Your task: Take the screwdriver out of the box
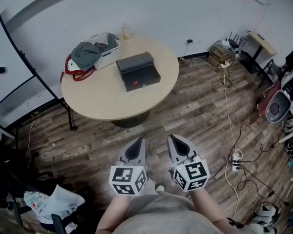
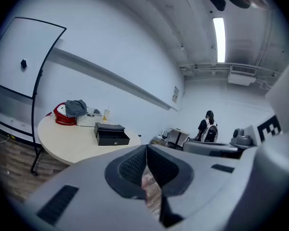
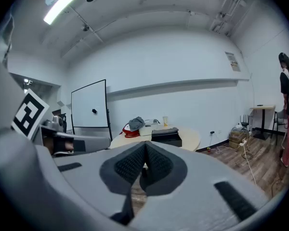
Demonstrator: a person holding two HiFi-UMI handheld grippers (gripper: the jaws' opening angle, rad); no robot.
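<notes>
A closed black box (image 1: 138, 71) sits on the round beige table (image 1: 102, 99), well ahead of me; the left gripper view shows the box (image 2: 111, 134) at mid-left and the right gripper view shows the box (image 3: 166, 136) at centre. No screwdriver is visible. My left gripper (image 1: 138, 142) and right gripper (image 1: 174, 140) hang side by side over the wooden floor, short of the table, far from the box. Both are shut with nothing between the pads, as the left gripper (image 2: 146, 150) and right gripper (image 3: 145, 148) show in their own views.
A white basket with grey cloth (image 1: 95, 51), a red object (image 1: 77, 69) and a cup (image 1: 126, 31) stand at the table's far side. A whiteboard (image 1: 12, 57) stands left. Cables and a power strip (image 1: 236, 157) lie on the floor right. A person (image 2: 208, 127) stands far off.
</notes>
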